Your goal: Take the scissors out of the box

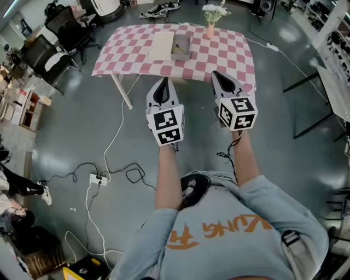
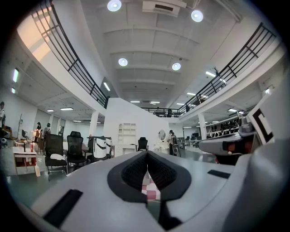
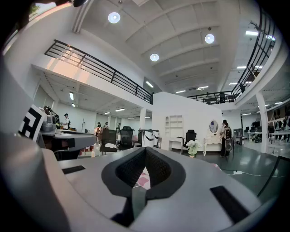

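Hovering abreast: left gripper (image 1: 163,82), right gripper (image 1: 217,75)

Bright ceiling spotlights (image 2: 114,5), sharp focus, strong fisheye bending, dark corners

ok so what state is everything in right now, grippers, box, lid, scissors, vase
left gripper: shut, empty, short of the table
right gripper: shut, empty, short of the table
box: open, on the table
lid: off, flat beside the box
scissors: inside the box
flower vase: upright
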The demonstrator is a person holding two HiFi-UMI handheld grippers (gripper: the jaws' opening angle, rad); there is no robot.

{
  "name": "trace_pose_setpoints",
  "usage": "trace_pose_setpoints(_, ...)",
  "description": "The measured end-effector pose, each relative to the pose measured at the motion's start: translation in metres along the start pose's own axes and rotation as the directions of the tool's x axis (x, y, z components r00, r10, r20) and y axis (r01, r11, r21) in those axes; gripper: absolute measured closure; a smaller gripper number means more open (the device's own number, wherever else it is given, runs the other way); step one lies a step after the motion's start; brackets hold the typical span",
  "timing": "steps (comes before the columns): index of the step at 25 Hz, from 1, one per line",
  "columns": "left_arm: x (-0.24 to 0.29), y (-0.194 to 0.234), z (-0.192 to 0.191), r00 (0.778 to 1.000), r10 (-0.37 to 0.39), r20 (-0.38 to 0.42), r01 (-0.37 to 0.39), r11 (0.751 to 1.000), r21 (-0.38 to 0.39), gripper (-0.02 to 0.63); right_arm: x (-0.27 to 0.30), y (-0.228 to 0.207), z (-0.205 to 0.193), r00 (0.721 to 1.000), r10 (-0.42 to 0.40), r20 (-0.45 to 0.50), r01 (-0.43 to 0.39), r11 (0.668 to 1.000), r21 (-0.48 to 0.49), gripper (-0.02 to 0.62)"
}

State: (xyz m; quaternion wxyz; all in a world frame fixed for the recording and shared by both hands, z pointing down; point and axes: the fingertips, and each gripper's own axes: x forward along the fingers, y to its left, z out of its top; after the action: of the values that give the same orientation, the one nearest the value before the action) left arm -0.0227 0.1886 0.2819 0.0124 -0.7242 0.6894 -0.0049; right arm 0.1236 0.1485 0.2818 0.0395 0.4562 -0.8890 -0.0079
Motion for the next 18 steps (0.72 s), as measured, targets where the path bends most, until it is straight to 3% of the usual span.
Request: trace_pose_setpoints(18,0.001,0.037,-0.007,0.999,0.035,0.006,-0.035,0.995,-0.089,0.586,0.019,0.002,0.006,0.998,-0.047,0.035,0.046,0.999,0.027,0.598)
